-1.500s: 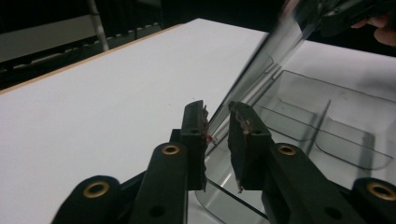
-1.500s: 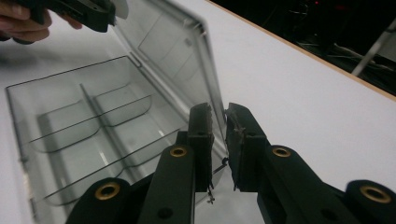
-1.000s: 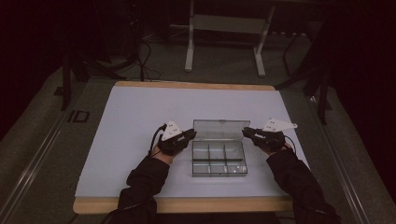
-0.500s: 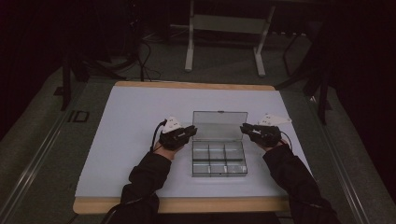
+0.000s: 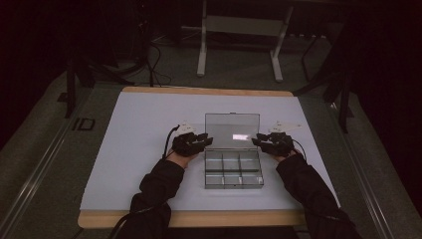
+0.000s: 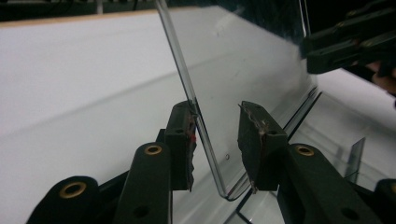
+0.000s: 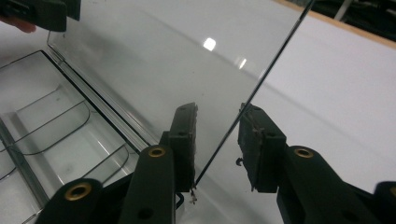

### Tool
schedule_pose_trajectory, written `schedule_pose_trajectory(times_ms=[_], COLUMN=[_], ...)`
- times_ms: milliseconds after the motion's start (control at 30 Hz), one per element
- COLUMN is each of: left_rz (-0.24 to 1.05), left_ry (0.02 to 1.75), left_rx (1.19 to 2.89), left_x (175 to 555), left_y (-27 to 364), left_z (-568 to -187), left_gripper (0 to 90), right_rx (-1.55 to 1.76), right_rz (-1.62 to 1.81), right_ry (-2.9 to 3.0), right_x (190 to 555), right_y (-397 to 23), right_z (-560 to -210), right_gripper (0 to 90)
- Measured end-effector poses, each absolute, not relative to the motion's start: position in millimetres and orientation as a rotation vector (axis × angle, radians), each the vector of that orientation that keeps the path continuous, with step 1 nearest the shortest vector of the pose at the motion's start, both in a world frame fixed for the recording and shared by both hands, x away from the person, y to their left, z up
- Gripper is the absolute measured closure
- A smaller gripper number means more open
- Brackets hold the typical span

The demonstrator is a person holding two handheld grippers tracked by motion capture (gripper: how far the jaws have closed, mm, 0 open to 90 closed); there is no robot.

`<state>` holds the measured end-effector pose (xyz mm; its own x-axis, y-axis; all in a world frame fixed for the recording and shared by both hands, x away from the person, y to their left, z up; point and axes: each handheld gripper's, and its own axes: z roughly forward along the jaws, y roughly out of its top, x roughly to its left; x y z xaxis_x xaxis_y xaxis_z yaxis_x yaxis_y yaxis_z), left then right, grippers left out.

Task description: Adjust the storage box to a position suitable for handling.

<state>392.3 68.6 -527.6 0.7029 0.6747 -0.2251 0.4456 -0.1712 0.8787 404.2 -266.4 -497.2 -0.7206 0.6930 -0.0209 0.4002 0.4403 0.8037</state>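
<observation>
Both hand-held grippers moved in: left [image 6: 215,144] and right [image 7: 217,144] spread astride lid [image 5: 232,130] edges. Thin, slippery; you pinch near hinge.

Clear plastic compartment box [image 5: 233,169] is sitting between the left gripper [image 5: 205,141] and right gripper [image 5: 259,141], base flat, dividers splitting it into small empty cells. Its transparent lid [image 5: 232,131] is standing open, roughly upright, hinged at the base's far edge. The lid's left edge [image 6: 196,112] is passing between the left gripper's spread jaws; its right edge [image 7: 252,100] is passing between the right gripper's spread jaws.
</observation>
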Motion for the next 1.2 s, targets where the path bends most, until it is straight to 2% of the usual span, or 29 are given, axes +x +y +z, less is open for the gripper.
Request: schedule_pose_trajectory(times_ms=[167,633,767,1033,1100,1200], left_rz=[0.236,0.173,0.065,0.044,0.078,0.107], left_ry=[0.911,1.013,1.098,1.137,1.145,1.13], left_rx=[1.819,1.813,1.796,1.806,1.832,1.855], left_x=[394.4,399.1,405.8,408.3,408.4,407.9], left_y=[65.3,64.3,67.0,66.3,64.7,62.6], left_z=[-532.7,-533.9,-536.8,-536.5,-536.5,-537.3], left_gripper=[61.5,56.5,54.6,51.8,46.8,48.2], right_rx=[0.968,1.02,0.964,0.98,0.981,0.977], right_rz=[1.168,1.152,1.089,1.097,1.095,1.088], right_ry=[2.361,2.361,2.365,2.371,2.374,2.383], right_x=[405.7,405.3,401.9,402.2,402.3,402.7], right_y=[-266.6,-267.0,-261.2,-261.4,-261.1,-259.8], right_z=[-500.9,-507.2,-507.8,-509.4,-509.5,-510.4], right_gripper=[64.4,61.3,62.8,63.0,63.2,63.8])
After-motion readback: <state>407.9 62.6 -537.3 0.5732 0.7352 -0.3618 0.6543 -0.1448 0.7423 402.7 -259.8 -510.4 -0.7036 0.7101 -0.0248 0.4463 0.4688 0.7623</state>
